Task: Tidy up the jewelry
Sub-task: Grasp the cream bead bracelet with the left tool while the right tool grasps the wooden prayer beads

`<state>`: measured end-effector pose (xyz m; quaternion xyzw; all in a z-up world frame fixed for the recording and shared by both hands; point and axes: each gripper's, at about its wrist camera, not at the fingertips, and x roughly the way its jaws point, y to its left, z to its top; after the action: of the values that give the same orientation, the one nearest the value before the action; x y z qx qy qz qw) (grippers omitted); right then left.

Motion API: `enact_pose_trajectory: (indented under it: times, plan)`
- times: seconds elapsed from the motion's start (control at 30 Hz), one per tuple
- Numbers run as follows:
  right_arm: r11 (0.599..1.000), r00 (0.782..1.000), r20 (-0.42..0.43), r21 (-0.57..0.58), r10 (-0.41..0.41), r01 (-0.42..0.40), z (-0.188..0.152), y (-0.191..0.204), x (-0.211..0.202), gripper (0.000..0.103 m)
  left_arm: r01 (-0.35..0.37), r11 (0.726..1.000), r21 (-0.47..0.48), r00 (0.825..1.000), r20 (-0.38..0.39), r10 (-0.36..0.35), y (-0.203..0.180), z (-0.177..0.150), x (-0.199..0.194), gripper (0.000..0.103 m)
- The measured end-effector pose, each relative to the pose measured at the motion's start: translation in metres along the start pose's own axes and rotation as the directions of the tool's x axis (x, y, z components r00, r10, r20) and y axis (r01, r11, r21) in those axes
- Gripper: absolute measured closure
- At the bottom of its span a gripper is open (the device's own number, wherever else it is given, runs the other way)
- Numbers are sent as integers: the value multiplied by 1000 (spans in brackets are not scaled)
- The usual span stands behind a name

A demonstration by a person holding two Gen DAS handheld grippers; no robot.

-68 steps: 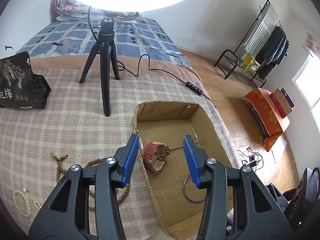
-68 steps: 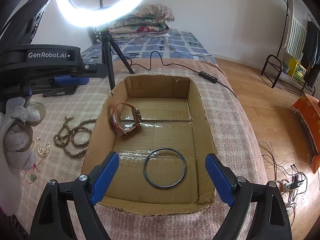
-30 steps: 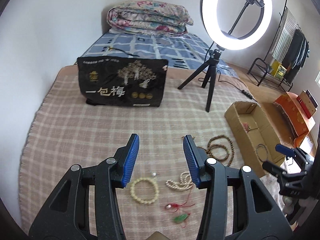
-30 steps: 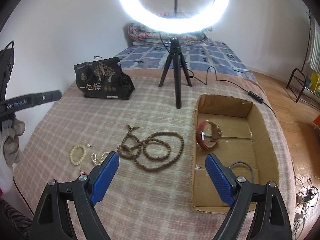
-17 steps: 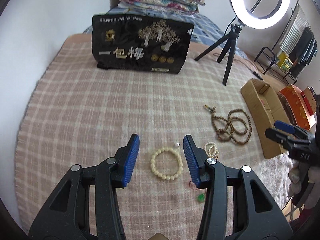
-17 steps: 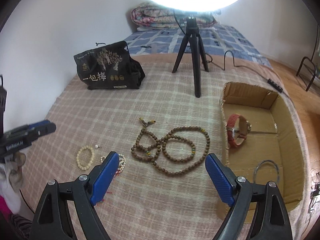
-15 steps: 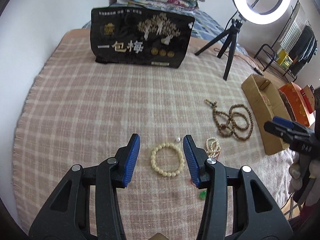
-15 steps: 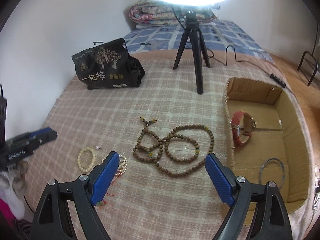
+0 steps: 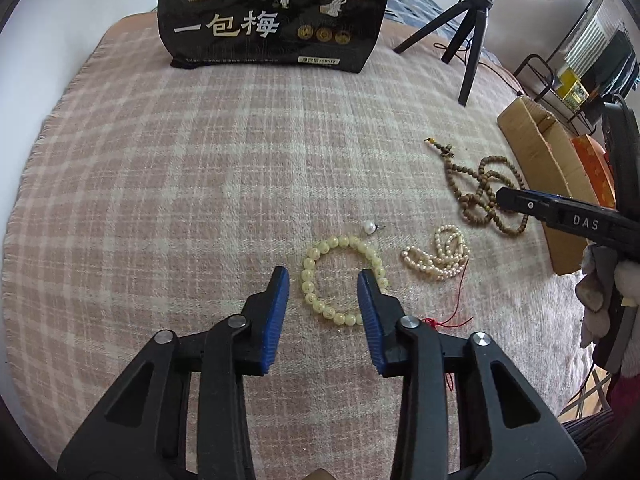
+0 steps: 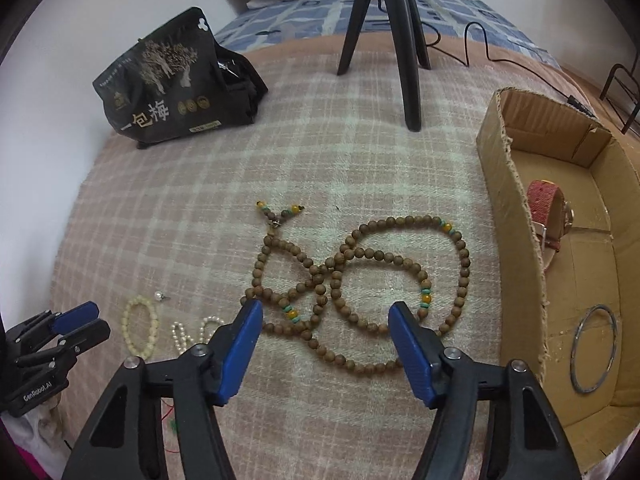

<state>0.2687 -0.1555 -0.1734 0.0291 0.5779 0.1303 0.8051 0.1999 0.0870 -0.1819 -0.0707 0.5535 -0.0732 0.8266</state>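
Observation:
My left gripper (image 9: 323, 280) is open, low over the cream bead bracelet (image 9: 316, 252), with its fingers on either side of the bracelet's near part. A pearl strand (image 9: 438, 258) and a loose pearl stud (image 9: 369, 227) lie just right of it. My right gripper (image 10: 326, 312) is open over the long brown bead necklace (image 10: 360, 264) on the checked blanket. The cardboard box (image 10: 516, 208) at the right holds a red-strapped watch (image 10: 546, 208) and a metal bangle (image 10: 594, 348). The left gripper also shows in the right wrist view (image 10: 76, 324).
A black snack bag (image 9: 272, 12) stands at the back of the blanket. A ring light tripod (image 10: 384, 20) stands behind the necklace, with its cable trailing right. A red cord (image 9: 448, 322) lies near the left gripper's right finger.
Both grippers left the box and swung left over the blanket. The left one came down around the cream bracelet; the right one came down over the brown necklace. Both stayed open.

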Motion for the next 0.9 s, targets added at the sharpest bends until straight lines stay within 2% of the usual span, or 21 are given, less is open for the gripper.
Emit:
enact_pose_trajectory:
  times: [0.23, 0.37, 0.5, 0.77, 0.9]
  plan:
    - [997, 997, -31, -11, 73, -73, 2, 0, 7, 40, 6, 1000, -6, 1000, -18, -6, 4, 0, 7, 68]
    - [997, 999, -39, -72, 4, -7, 0, 6, 14, 40, 19, 1000, -19, 999, -40, -19, 7, -1, 13, 68]
    - [996, 999, -50, -90, -8, 4, -1, 8, 22, 40, 25, 999, -20, 998, -61, -26, 6, -2, 19, 68]
    - [994, 997, -61, -102, -38, 32, 2, 12, 35, 40, -6, 1000, -15, 997, -78, 5, 2, -1, 32, 68]
    - [994, 997, -58, -100, -41, 35, 5, 12, 40, 42, -33, 999, -15, 997, -75, 32, 2, 1, 35, 78]
